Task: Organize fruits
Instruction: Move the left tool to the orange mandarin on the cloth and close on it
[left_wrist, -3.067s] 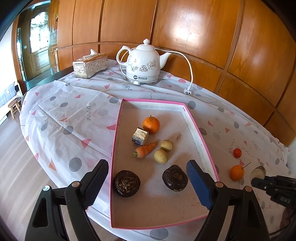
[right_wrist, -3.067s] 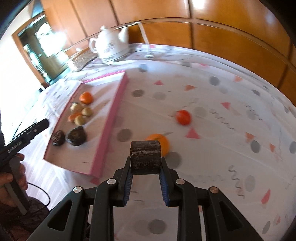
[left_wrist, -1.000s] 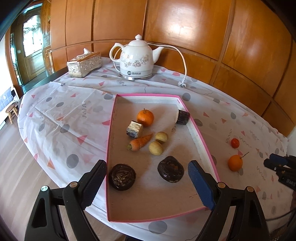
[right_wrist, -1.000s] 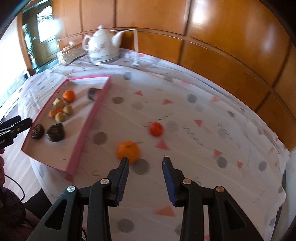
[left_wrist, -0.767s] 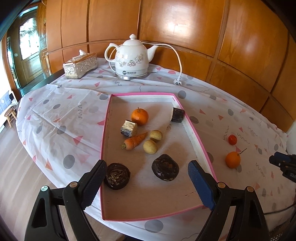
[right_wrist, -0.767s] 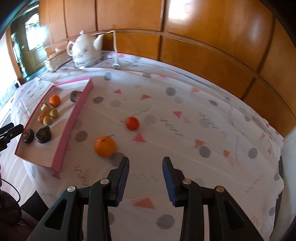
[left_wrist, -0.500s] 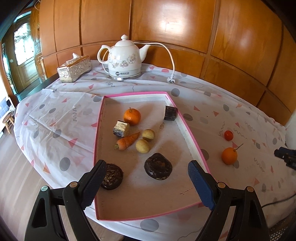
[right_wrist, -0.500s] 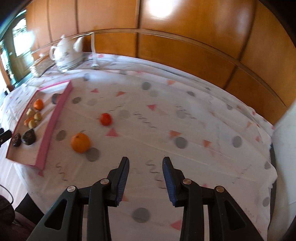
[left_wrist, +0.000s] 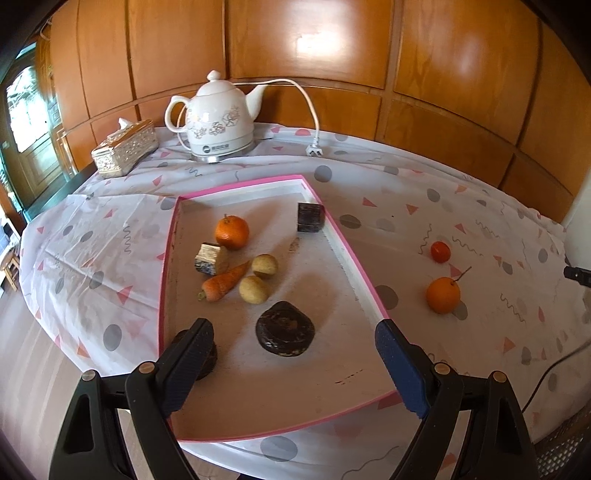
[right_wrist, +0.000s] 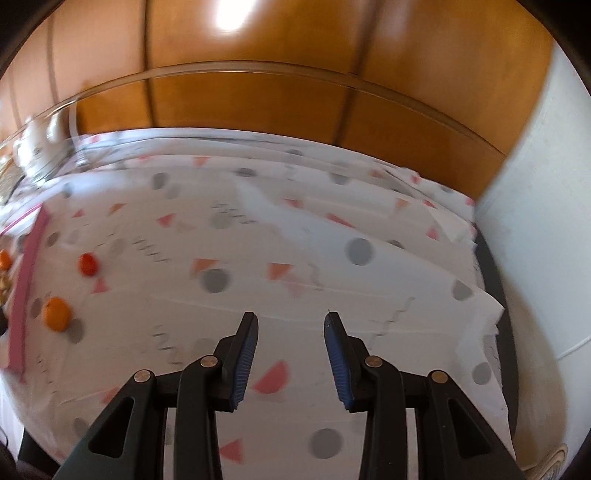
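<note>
A pink-rimmed tray (left_wrist: 347, 254) holds an orange (left_wrist: 232, 232), a carrot (left_wrist: 221, 284), two yellowish round fruits (left_wrist: 265, 265), a gold-wrapped block (left_wrist: 211, 258), a dark cylinder block (left_wrist: 311, 217) and a dark round cake (left_wrist: 286, 328). My left gripper (left_wrist: 291, 328) hovers open above the tray's near end; its left finger half hides a second dark cake (left_wrist: 207, 354). On the cloth right of the tray lie an orange (left_wrist: 442, 295) and a small red fruit (left_wrist: 440, 252). My right gripper (right_wrist: 291, 317) is open and empty over bare cloth, with both fruits far left, the orange (right_wrist: 56, 313) nearer.
A white kettle (left_wrist: 218, 122) with a loose plug (left_wrist: 314, 149) and a tissue box (left_wrist: 123, 147) stand at the back, by the wooden wall. A white wall (right_wrist: 535, 221) borders the table's right end. The round table edge runs close below both grippers.
The dark cylinder block that my right gripper held now lies in the tray. The right gripper, empty, has swung rightward away from the tray and fruits. The left gripper drifted slightly and stayed open.
</note>
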